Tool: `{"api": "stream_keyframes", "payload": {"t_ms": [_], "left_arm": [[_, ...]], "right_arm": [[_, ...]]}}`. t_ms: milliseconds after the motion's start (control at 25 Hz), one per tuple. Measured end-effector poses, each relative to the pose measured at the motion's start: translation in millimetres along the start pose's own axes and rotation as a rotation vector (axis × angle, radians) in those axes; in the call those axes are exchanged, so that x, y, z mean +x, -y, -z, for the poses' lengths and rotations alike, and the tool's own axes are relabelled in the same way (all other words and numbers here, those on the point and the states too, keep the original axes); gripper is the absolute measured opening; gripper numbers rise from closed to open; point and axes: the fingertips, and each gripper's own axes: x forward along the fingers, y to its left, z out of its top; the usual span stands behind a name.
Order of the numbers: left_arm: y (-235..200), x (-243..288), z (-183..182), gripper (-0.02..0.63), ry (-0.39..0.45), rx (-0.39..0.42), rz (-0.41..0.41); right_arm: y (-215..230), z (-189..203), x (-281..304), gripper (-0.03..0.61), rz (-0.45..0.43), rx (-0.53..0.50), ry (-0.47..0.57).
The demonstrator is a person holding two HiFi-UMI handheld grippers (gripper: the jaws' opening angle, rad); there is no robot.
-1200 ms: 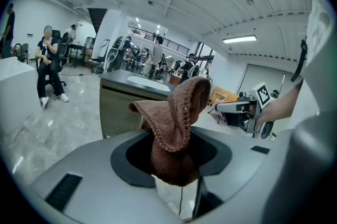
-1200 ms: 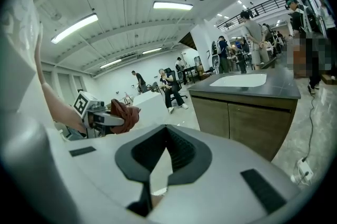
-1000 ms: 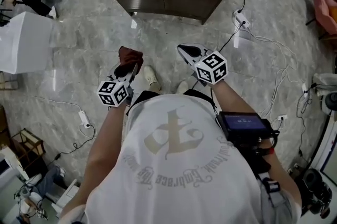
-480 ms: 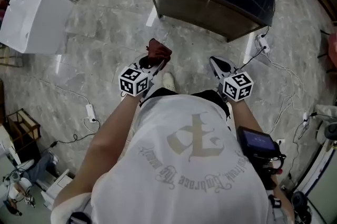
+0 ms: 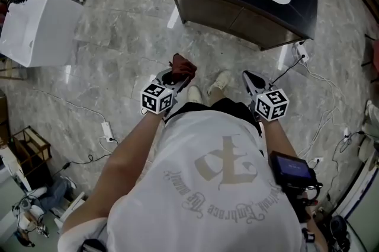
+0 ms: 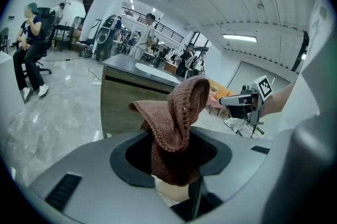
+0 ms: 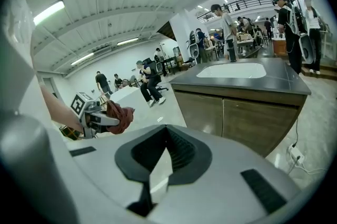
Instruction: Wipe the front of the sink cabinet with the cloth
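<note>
Cloth (image 5: pixel 180 67), brown and bunched, is clamped in the left gripper (image 5: pixel 173 77) and sticks up out of its jaws. It's held over the marble floor (image 5: pixel 118 49), well short of the sink cabinet (image 5: pixel 237 18). Between the 2 grippers, a pale shoe (image 5: pixel 220 80) shows. Over to the right gripper (image 5: pixel 251 82): jaws pressed together on nothing, aimed toward the cabinet's wood doors. Far right, a power strip (image 5: pixel 301 53) lies near the cabinet's corner.
</note>
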Motion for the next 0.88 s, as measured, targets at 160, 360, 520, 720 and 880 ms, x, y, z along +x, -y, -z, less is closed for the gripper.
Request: {"api": "stream_keyframes", "payload": {"t_ms": [160,360,520,720,880], "left_arm": [[2.6,4.7,-7.8,0.163,-0.03,0.013,0.0],[6.8,74.9,-42.6,0.163,-0.115,0.063,0.007],[11.9,104.0,-61.7,0.163,-0.156,0.114,0.031],[19.2,110.6,-74.4,0.163,-0.182,0.13,0.032],[19.0,158.8,-75.0,0.163,-0.245,0.12,0.051]], "right_arm": [[1.6,0.2,6.3,0.012,-0.008,0.026,0.002],[63.6,-14.9,36.4,0.012,-0.056,0.076,-0.002],[77.5,-28.9,55.1,0.012,-0.098,0.051,-0.016],[70.8,-31.5,59.5,0.012,-0.126,0.046,-0.042],[118.2,-27.1,77.5,0.012,-0.121,0.04,-0.089]]}}
